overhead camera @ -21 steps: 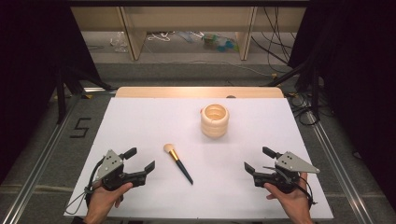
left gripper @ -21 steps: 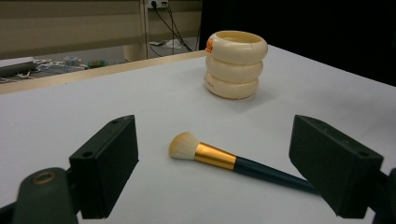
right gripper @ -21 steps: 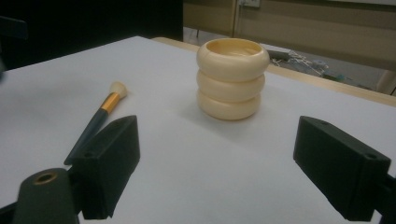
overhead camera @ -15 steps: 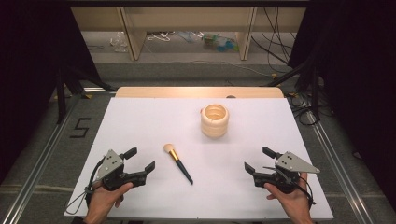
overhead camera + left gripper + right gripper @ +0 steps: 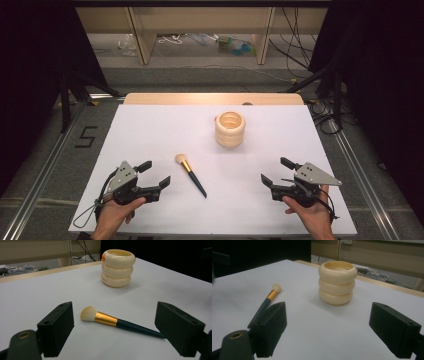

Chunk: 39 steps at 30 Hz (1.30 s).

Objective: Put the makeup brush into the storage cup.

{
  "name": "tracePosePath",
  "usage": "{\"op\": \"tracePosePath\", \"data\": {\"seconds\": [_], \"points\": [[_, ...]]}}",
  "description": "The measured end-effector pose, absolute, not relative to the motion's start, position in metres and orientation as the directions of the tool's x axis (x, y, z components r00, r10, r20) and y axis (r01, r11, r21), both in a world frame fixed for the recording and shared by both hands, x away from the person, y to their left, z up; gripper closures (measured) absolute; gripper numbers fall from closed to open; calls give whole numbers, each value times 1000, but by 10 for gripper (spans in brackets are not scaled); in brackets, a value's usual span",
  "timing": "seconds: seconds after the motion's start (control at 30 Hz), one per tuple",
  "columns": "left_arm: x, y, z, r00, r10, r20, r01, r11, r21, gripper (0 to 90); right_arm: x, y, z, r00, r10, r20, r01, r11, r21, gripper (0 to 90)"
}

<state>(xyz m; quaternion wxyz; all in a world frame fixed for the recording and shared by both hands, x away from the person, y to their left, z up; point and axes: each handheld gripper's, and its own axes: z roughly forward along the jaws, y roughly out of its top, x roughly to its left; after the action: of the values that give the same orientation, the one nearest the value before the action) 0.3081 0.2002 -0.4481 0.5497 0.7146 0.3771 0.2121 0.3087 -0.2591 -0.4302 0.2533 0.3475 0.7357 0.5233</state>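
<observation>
A makeup brush [image 5: 190, 174] with pale bristles, a gold ferrule and a dark handle lies flat on the white table [image 5: 150, 130], bristles toward the far left. A cream ribbed holder [image 5: 230, 129] stands upright behind it. My left gripper [image 5: 154, 174] rests at the near left, open and empty, the brush [image 5: 117, 321] lying a short way beyond its jaws. At the near right my right gripper [image 5: 278, 170] is open and empty too, facing the holder [image 5: 337, 282] and the brush [image 5: 265, 305].
The white sheet covers a wooden tabletop whose far edge [image 5: 210, 98] shows. Beyond it are a floor with cables and wooden furniture legs [image 5: 142, 35]. Dark curtains flank both sides. A "5" mark [image 5: 86, 136] is on the floor at left.
</observation>
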Motion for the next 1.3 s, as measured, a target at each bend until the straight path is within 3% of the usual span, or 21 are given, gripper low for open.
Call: {"op": "tracePosePath", "data": {"seconds": [0.67, 0.97, 1.13, 1.3], "points": [[322, 166, -449, 635, 756, -157, 448, -195, 872, 159, 308, -262, -431, -621, 784, -2, 260, 209, 943, 157], [342, 148, -453, 644, 740, -194, 550, -271, 790, 160, 307, -260, -432, -623, 782, -4, 253, 206, 945, 159], [355, 143, -454, 647, 744, -166, 595, -357, 720, 163, 307, -262, -431, -623, 782, -2, 259, 209, 943, 160], [366, 140, -456, 624, 758, -191, 640, -355, 681, 163, 306, -260, -432, -629, 778, 8, 259, 200, 945, 160]]}}
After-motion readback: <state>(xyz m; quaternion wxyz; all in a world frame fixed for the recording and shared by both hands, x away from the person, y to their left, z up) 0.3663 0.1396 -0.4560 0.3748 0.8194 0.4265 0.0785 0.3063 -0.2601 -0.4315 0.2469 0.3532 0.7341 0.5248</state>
